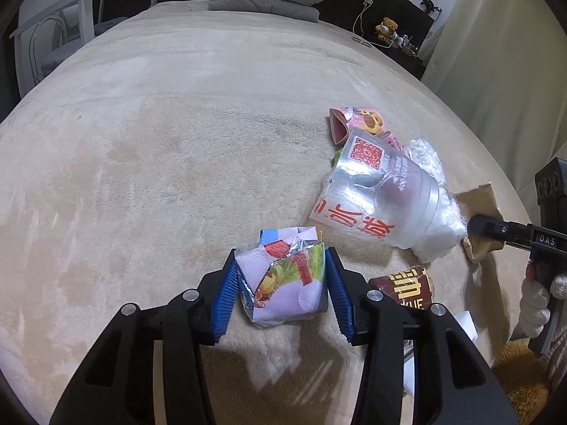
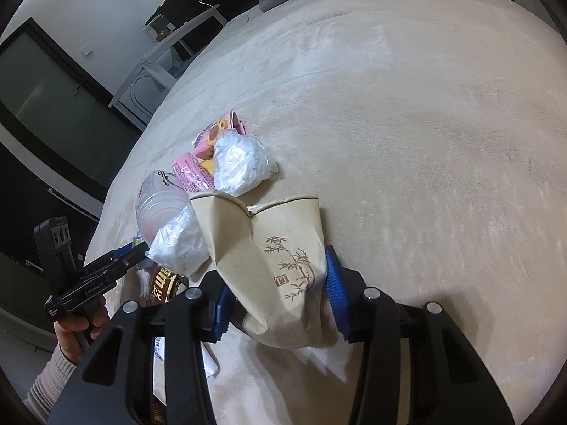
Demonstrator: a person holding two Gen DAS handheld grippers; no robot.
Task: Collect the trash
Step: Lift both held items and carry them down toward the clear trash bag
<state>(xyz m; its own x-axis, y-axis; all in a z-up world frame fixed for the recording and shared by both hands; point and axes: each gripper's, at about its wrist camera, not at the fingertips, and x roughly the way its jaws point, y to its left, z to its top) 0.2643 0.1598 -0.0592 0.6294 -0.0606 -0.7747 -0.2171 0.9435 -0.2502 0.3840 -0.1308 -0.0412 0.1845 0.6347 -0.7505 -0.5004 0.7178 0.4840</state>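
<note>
My left gripper [image 1: 281, 285] clamps the carton [image 1: 283, 279], right gripper [image 2: 280, 287] the paper cup [image 2: 273, 265] (both crushable) — I'd lift gently, straight off the bed [image 1: 159, 141].

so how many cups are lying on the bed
2. A clear plastic cup with red printing lies on its side in the trash pile, and a crushed beige paper cup with a bamboo drawing sits clamped in the right tongs. Others may be hidden under the bags.
</note>
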